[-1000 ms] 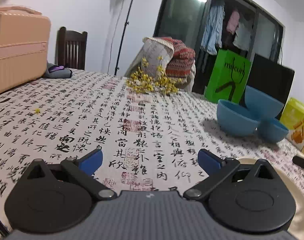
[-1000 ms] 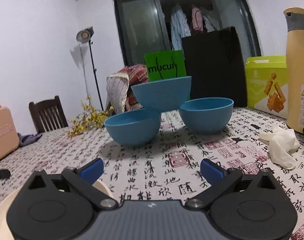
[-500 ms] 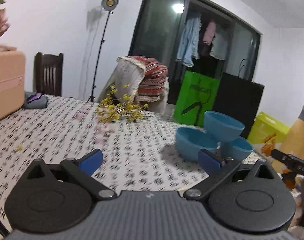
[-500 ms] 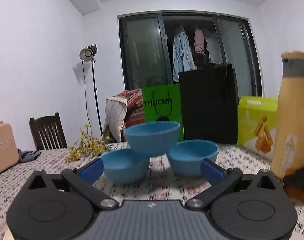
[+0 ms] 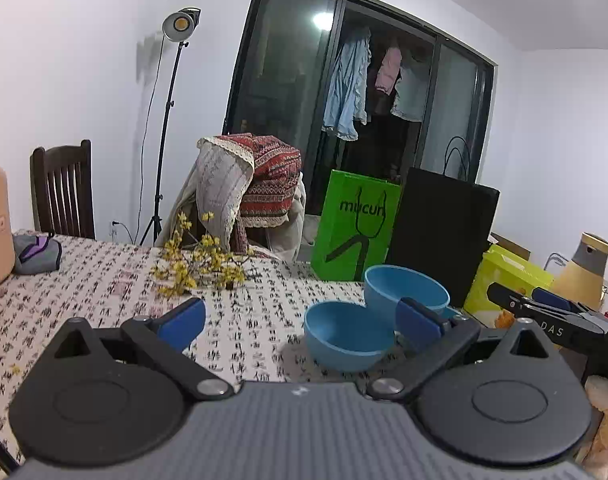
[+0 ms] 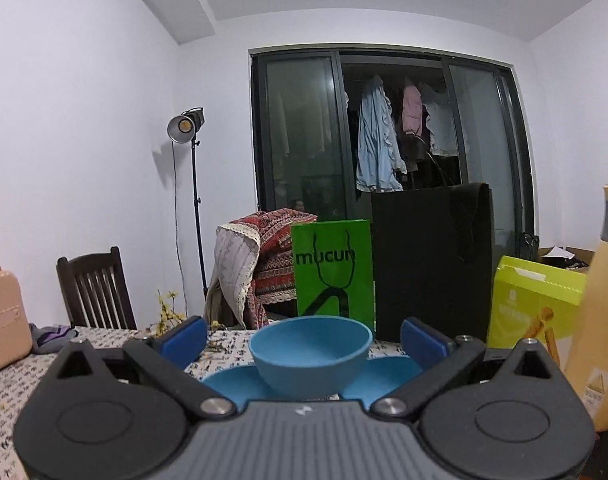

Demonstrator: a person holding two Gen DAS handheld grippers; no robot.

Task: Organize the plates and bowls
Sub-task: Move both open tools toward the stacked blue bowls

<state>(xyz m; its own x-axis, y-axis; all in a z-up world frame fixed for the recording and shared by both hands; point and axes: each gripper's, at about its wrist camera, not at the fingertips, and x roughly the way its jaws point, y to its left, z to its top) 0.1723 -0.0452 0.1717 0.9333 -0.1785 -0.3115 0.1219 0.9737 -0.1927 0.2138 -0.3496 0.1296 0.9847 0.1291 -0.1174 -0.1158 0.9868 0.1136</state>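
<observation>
Now, through the right wrist camera, I see my right gripper (image 6: 304, 336) spread wide and holding nothing, lined up on the top blue bowl (image 6: 310, 354) at twelve o'clock. That bowl perches on the rims of two lower blue bowls (image 6: 234, 384), one at its seven o'clock, one at its five. My left gripper (image 5: 300, 318) also gapes empty, with the nearest bowl (image 5: 346, 340) at its one o'clock on the patterned tablecloth (image 5: 104, 292). To do this step well, I would ease the right fingers (image 6: 184, 338) level around the top bowl's rim, close gently, then lift straight up so the lower pair stays put. Whether the fingers already flank it, I cannot quite tell.
</observation>
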